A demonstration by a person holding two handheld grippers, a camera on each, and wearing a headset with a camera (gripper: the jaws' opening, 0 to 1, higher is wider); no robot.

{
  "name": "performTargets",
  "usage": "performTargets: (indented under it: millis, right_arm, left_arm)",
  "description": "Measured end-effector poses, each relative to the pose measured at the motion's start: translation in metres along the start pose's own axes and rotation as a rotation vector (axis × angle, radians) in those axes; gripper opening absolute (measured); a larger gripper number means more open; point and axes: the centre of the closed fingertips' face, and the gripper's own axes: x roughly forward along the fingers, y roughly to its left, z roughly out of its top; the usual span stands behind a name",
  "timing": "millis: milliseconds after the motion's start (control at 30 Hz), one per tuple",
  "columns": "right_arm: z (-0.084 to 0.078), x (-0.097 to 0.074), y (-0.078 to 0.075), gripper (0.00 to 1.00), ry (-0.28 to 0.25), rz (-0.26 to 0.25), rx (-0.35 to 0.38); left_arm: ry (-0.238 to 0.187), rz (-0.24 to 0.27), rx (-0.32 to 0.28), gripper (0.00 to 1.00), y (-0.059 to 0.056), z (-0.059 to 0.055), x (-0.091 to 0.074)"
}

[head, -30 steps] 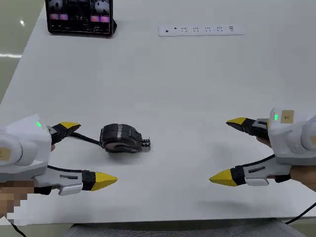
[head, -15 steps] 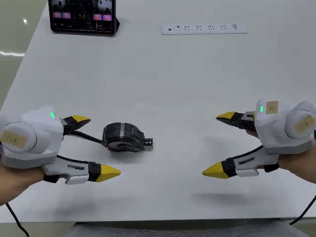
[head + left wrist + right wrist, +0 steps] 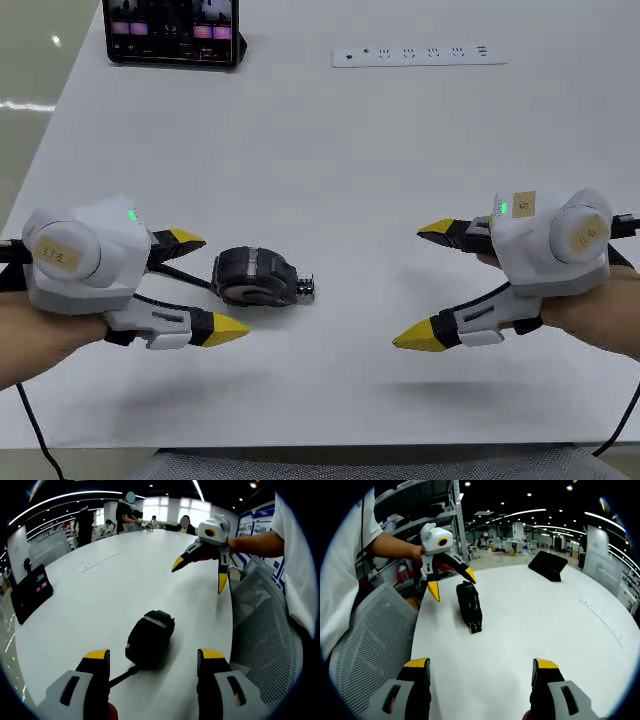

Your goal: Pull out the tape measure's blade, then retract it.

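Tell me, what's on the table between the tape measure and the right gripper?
Nothing. In the head view there is just bare white table between the tape measure and the open right gripper.

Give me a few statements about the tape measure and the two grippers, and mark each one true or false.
1. The tape measure lies on the table, with neither gripper holding it. True.
2. The right gripper is shut. False: its jaws stand open.
3. The blade is pulled far out. False: just its hook shows at the case.
4. The left gripper is open, close beside the tape measure. True.
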Motion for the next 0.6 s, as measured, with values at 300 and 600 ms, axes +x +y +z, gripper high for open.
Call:
performTargets:
  millis: [300,600]
  right_arm:
    - [-0.001,0.007,0.002,0.81,0.004,0.023,-0.005]
    - [0.000,0.014,0.001,0.79,0.004,0.041,-0.007]
  left_arm:
    - [0.032,-0.016,0.037,0.54,0.005,-0.003,0.012]
    - [0.071,-0.034,0.067,0.40,0.011,-0.008,0.020]
